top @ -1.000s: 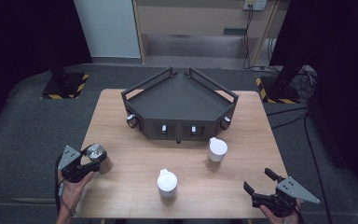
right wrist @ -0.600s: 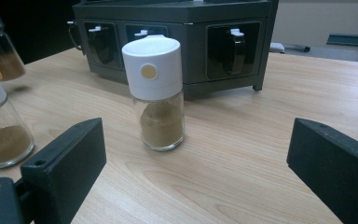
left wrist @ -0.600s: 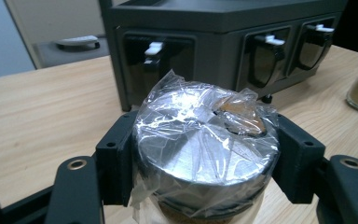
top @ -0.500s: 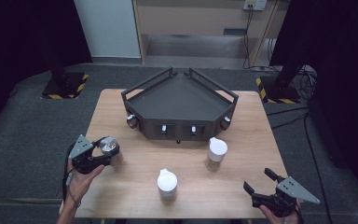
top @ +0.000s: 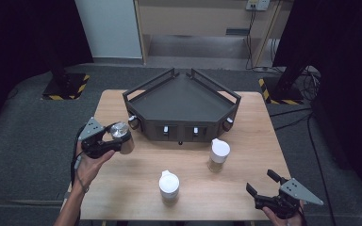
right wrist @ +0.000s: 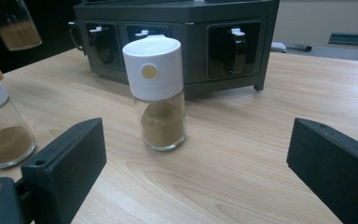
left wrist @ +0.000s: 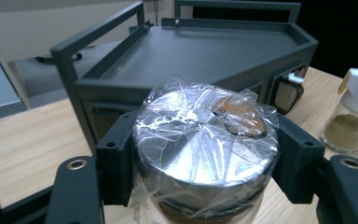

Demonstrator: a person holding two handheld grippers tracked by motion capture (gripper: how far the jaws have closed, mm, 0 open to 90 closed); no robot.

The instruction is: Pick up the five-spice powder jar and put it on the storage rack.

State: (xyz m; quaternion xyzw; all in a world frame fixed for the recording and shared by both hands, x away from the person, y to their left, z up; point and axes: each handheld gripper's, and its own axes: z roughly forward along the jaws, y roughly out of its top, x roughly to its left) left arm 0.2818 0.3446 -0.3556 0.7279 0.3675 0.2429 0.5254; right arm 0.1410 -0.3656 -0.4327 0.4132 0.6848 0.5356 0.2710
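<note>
Since the earlier frame the left gripper has carried the foil-wrapped jar up off the table and toward the dark rack; right gripper hasn't budged. Jar now hangs just left of the rack's front-left corner, jaws clamped on both sides below its metal lid. Judging by looks: glass body w/ powder, so stiff, breakable, moderately light; crinkly film over the lid is probably slick, so grip low on the body, not the wrap. Left forearm comes in from bottom-left, wrist angled inward. Right jaws stand wide apart, nothing between, low near the table's right edge, facing a white-capped shaker
</note>
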